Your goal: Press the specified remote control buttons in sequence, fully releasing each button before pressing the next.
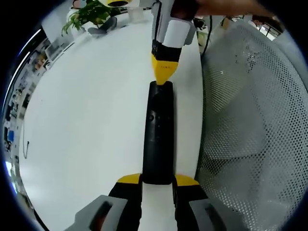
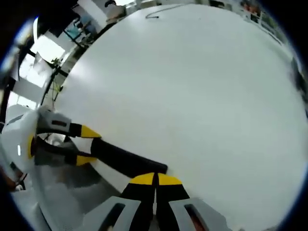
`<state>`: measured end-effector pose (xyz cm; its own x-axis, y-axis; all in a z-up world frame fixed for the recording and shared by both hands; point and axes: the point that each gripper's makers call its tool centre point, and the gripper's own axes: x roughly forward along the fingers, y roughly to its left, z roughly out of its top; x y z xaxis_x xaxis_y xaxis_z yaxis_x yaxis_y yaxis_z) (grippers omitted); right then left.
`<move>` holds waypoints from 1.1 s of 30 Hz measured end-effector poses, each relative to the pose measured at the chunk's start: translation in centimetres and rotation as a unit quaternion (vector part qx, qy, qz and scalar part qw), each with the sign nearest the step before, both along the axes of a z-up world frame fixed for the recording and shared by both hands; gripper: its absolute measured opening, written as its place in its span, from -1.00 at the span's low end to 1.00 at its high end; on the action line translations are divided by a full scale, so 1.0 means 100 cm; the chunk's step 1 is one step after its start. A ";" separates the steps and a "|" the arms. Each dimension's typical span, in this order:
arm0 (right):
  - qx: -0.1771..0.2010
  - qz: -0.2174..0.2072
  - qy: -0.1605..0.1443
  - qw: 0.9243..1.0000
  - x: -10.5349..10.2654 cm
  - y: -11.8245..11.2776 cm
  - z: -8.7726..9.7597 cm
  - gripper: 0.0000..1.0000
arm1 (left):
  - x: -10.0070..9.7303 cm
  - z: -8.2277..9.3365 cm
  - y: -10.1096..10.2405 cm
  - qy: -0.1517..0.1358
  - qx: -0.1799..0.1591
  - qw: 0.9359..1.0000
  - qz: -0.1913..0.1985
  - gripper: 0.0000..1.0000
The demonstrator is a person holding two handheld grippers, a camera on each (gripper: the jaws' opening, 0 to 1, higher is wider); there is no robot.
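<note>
Black remote control lying lengthwise along the white worktop edge, left hand-held gripper pinching its near end, right hand-held gripper with yellow tips pressed together, touching the remote's far end, white mesh beside the edge

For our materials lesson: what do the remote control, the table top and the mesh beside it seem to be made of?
Remote control: probably hard plastic, black with a dull sheen and small moulded buttons.
Table top: smooth white surface, perhaps laminate; evenly matte, no grain visible.
Mesh: seems a soft white net fabric, since its regular holes sag into folds.
</note>
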<state>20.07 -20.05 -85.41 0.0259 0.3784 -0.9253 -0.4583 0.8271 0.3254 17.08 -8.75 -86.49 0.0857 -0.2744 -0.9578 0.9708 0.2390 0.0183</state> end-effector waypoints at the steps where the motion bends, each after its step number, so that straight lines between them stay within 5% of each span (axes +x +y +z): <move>1: -0.007 0.002 0.008 1.000 0.000 0.000 0.000 -1.00 | 0.000 0.000 0.000 -0.001 0.001 1.000 0.004 -0.54; 10: -0.036 0.003 0.013 0.999 -0.001 -0.001 -0.002 -1.00 | -0.006 0.001 -0.002 -0.018 -0.054 0.996 0.066 -0.53; 16: -0.036 -0.016 0.026 0.999 0.001 -0.003 -0.002 -1.00 | -0.006 0.002 -0.004 -0.048 -0.125 0.987 0.094 -0.52; 21: -0.054 0.010 0.040 0.998 0.000 -0.001 -0.003 -1.00 | -0.005 0.004 -0.006 -0.070 -0.173 0.974 0.129 -0.50; 24: -0.063 0.017 0.039 0.997 -0.002 -0.001 -0.002 -1.00 | -0.008 0.004 -0.005 -0.067 -0.158 0.980 0.105 -0.51; 33: -0.021 -0.018 0.038 0.999 -0.003 -0.003 0.000 -1.00 | -0.007 0.005 -0.006 -0.070 -0.165 0.978 0.103 -0.51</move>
<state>19.75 -20.30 -85.40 -0.0315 0.3384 -0.9405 -0.4036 0.8565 0.3217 16.43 -9.34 -85.96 0.2961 -0.5298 -0.7948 0.8946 0.4454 0.0364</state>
